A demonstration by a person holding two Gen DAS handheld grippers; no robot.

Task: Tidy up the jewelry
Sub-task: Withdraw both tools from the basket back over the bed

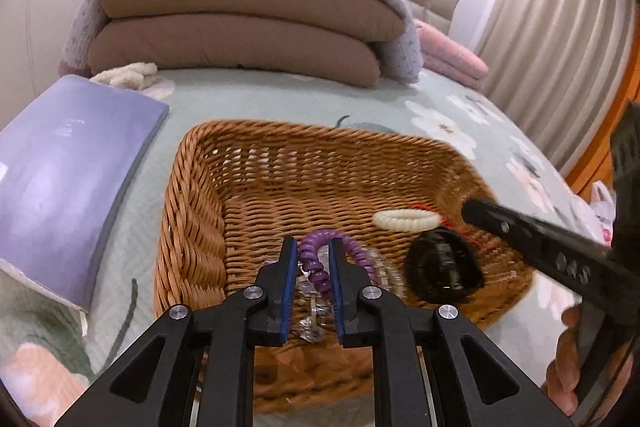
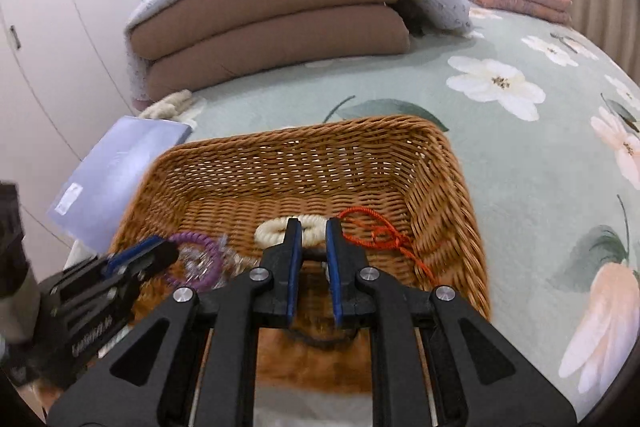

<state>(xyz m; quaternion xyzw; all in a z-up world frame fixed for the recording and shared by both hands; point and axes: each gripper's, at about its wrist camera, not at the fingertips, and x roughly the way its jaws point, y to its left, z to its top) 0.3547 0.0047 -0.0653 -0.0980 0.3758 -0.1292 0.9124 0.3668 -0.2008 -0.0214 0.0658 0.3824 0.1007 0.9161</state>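
Both grippers are hanging over a wicker basket (image 1: 188,211) that is sitting on a flowered bedspread (image 2: 500,155), with the jewelry lying on its woven floor. The left gripper (image 1: 313,263) is standing narrowly parted around a purple coil bracelet (image 1: 320,259), its blue pads flanking the loop; whether they are actually pinching it is hard to tell through the blur. That coil is looking springy and light, likely to stretch and snag, so taking it across one side of the loop seems wisest. Tangled beneath it is a clear, glinting beaded piece (image 1: 310,315), probably slippery and delicate. The right gripper (image 2: 312,251) is narrowly open too, holding nothing, poised just before a cream coil bracelet (image 2: 280,229), which is looking soft and easy to pinch at its rim. A thin red cord (image 2: 376,233) is lying limp beside it, near the basket's right wall, and a black clip-like piece (image 1: 440,271) is resting close by.
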